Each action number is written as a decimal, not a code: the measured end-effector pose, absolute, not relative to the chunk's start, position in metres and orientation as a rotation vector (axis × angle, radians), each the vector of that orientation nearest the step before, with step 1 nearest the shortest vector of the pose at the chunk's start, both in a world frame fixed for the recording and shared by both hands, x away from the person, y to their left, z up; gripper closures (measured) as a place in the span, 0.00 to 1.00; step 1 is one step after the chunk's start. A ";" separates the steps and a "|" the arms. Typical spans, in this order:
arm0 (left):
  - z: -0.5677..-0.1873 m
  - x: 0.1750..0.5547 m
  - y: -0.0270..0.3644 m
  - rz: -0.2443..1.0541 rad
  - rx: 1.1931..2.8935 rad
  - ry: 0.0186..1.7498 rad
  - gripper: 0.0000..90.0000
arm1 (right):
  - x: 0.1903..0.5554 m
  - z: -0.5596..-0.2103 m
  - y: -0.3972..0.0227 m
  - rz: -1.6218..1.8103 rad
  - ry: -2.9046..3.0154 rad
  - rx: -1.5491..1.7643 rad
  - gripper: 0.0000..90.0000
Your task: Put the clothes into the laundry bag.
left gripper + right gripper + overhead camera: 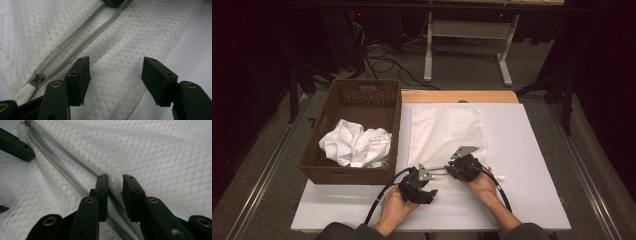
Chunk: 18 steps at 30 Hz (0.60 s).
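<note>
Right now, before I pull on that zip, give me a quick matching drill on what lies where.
Things:
1. mesh bag
2. crumpled cloth
3. zip slider
4. right gripper

Places or states:
A. inside the brown basket
B. jaws pinching fabric beside the zip
C. flat on the white table
D. at the end of the zip, near the left gripper

Pairs: 1-C, 2-A, 3-D, 4-B

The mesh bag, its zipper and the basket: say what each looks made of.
Mesh bag: white, matte, probably a synthetic knit; a fine pattern of tiny holes shows in both gripper views.
Zipper: translucent grey tape with fine, likely plastic teeth; the slider looks like shiny metal.
Basket: dark brown, woven-looking walls with gaps, wicker or moulded plastic; I cannot tell which.
</note>
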State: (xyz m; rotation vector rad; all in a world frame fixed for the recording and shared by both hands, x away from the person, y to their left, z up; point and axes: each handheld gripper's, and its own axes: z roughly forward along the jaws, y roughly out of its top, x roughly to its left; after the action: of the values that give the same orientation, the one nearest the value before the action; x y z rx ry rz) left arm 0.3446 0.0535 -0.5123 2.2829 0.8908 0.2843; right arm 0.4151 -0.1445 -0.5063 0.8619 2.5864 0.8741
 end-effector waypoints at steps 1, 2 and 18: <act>-0.512 0.345 0.054 0.284 2.284 0.890 0.44 | 0.416 -0.506 -0.145 0.870 2.588 0.867 0.89; -0.512 0.345 0.054 0.286 2.284 0.890 0.44 | 0.417 -0.506 -0.146 0.875 2.585 0.872 0.92; -0.513 0.344 0.054 0.295 2.270 0.893 0.44 | 0.425 -0.492 -0.150 0.927 2.556 0.896 0.98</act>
State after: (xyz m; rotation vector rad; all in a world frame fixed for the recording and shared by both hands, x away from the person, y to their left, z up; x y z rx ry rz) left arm 0.3437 0.0536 -0.5132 2.2703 0.8930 0.2945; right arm 0.4245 -0.1496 -0.4919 0.8962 2.5557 0.9271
